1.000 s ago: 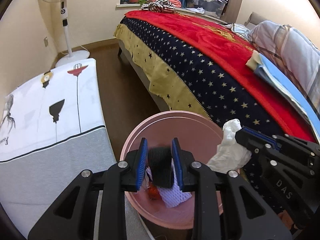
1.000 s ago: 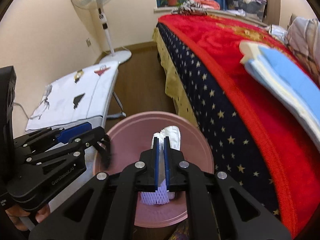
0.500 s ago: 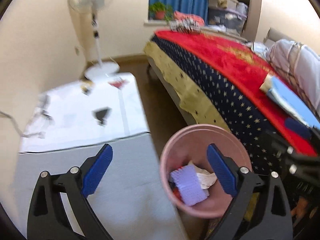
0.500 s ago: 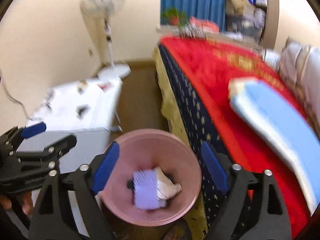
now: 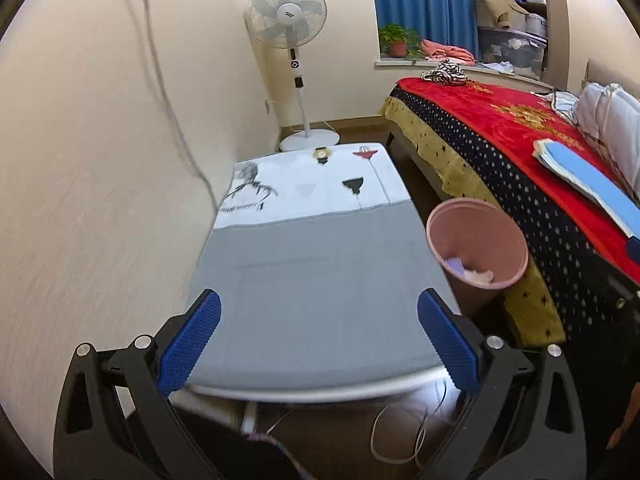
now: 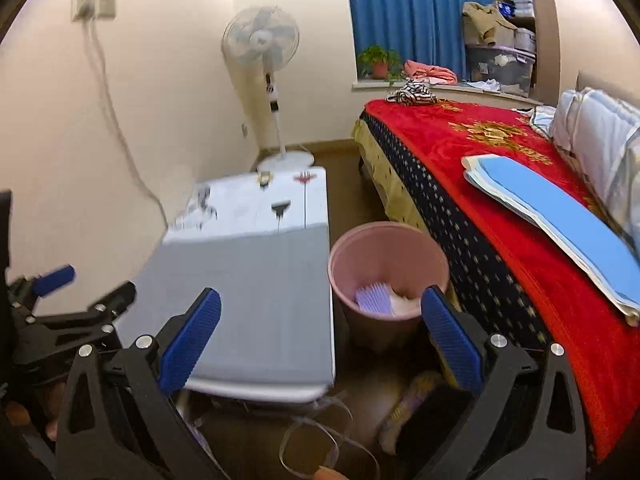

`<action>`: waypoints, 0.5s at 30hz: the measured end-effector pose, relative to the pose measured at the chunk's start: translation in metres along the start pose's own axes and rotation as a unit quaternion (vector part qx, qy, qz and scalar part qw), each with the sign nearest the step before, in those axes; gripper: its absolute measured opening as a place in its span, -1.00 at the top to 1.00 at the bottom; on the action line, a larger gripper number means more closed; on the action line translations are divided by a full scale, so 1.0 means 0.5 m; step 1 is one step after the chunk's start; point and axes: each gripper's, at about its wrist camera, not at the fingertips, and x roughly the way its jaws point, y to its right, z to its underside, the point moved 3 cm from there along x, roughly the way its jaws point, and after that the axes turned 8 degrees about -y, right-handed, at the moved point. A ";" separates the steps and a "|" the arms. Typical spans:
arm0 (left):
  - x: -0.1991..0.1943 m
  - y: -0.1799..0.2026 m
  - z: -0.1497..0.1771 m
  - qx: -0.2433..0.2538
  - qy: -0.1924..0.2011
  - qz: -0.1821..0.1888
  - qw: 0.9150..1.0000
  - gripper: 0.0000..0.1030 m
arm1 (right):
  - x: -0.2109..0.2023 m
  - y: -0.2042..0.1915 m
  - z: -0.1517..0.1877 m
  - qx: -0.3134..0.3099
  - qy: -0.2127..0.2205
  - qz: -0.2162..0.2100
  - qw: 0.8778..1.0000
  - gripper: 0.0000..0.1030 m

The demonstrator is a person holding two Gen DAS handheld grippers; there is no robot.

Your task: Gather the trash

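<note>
A pink waste bin (image 5: pixel 474 232) stands on the floor between the grey-topped table and the bed. Inside it lie a purple foam net (image 5: pixel 456 267) and a white crumpled tissue (image 5: pixel 479 277). In the right wrist view the bin (image 6: pixel 384 254) shows the same purple net (image 6: pixel 374 300) and tissue (image 6: pixel 405 302). My left gripper (image 5: pixel 318 296) hangs over the near end of the table, left of the bin, its jaws opening with nothing between them. My right gripper (image 6: pixel 320 293) is pulled back from the bin, its jaws likewise opening and empty.
A long table (image 5: pixel 320 280) with a grey and white printed cover runs along the wall. The bed (image 6: pixel 500 200) with a red blanket carries a blue pad (image 6: pixel 560 220). A standing fan (image 5: pixel 288 24) is in the corner. Loose cables (image 6: pixel 320 432) lie on the floor below.
Both grippers have let go of their trash into the pink bin, spread wide, and drawn back and up. The dark item and the tissue are no longer held.
</note>
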 end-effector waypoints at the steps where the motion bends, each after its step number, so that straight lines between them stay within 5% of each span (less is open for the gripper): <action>1: -0.014 -0.005 0.019 0.001 0.004 -0.005 1.000 -0.86 | -0.012 -0.006 0.015 -0.004 -0.001 0.006 1.000 -0.91; 15: -0.084 -0.036 0.104 -0.027 0.025 0.006 0.999 -0.86 | -0.060 -0.028 0.081 -0.018 -0.009 0.006 1.000 -0.91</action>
